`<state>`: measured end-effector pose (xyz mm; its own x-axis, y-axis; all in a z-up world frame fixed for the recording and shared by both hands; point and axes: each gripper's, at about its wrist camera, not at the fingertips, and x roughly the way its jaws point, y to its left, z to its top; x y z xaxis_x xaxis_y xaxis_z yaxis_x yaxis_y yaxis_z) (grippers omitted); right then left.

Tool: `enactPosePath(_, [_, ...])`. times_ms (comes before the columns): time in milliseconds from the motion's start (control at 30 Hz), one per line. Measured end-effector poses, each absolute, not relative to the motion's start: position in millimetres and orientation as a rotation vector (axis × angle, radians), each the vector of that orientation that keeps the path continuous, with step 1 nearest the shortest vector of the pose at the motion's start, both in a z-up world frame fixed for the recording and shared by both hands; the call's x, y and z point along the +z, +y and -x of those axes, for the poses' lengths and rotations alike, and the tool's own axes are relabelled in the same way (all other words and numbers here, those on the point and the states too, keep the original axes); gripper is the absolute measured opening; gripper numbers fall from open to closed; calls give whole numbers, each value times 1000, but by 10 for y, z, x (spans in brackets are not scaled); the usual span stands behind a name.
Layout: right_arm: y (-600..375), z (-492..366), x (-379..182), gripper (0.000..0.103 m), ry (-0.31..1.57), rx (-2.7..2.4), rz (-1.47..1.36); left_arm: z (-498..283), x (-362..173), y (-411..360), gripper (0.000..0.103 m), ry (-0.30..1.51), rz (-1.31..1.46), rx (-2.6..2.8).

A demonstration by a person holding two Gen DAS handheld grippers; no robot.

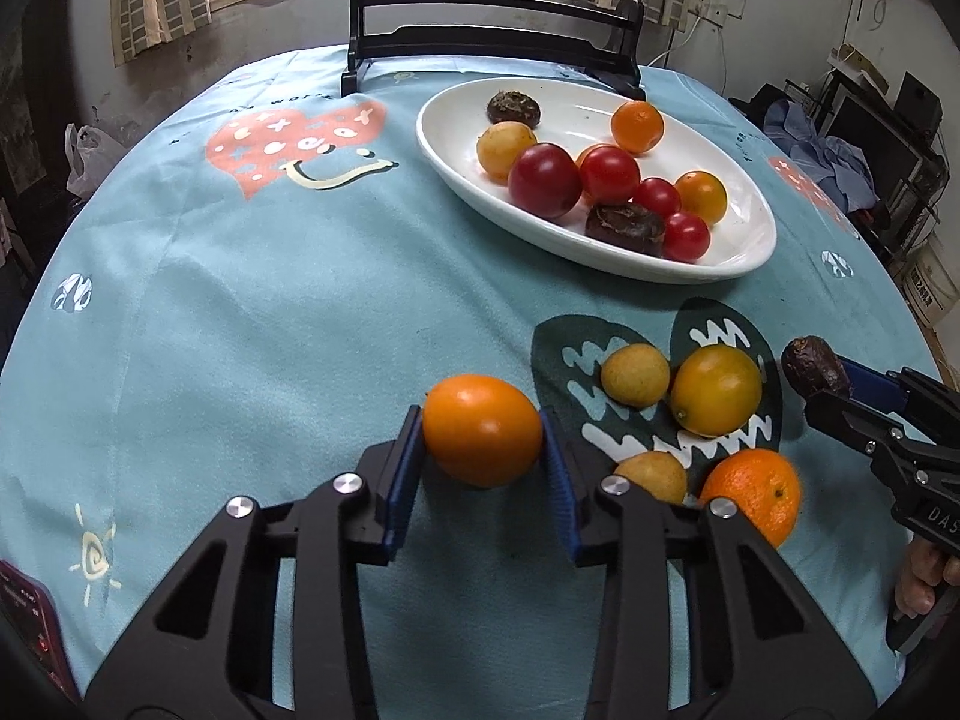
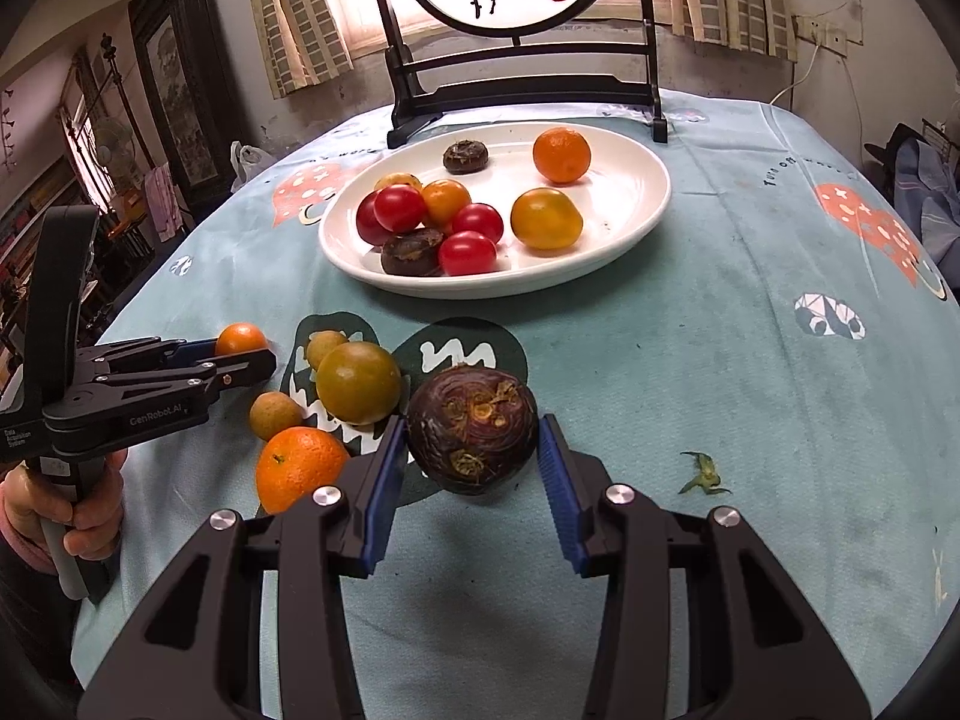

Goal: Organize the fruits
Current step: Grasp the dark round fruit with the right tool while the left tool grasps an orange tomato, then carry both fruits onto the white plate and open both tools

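Note:
My left gripper (image 1: 482,423) is shut on a smooth orange fruit (image 1: 480,438), its blue pads pressing both sides just above the teal cloth. My right gripper (image 2: 471,433) is shut on a dark brown water chestnut (image 2: 474,414); the left wrist view shows that chestnut (image 1: 813,367) at the far right. A white oval plate (image 1: 576,108) at the back right holds several red, orange and yellow fruits and two dark chestnuts. Loose on the cloth between the grippers lie a yellow-green tomato (image 1: 715,389), a mandarin (image 1: 753,495) and two small tan fruits (image 1: 635,374).
A black wooden screen stand (image 1: 492,42) rises behind the plate. A green leaf scrap (image 2: 705,474) lies on the cloth to the right of my right gripper. A dark red device (image 1: 24,618) sits at the near left table edge. A person's hand (image 2: 90,516) grips the left handle.

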<state>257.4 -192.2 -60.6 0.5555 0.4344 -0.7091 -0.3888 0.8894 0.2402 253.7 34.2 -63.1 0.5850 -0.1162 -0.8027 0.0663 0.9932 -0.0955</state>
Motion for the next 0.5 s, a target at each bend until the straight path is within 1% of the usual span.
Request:
enactPosePath(233, [-1980, -2597, -471, 44, 786, 514, -126, -2499, -353, 326, 38, 839, 126, -176])
enactPosePath(500, [-1914, -3001, -200, 45, 672, 464, -168, -2910, -28, 121, 38, 779, 106, -204])
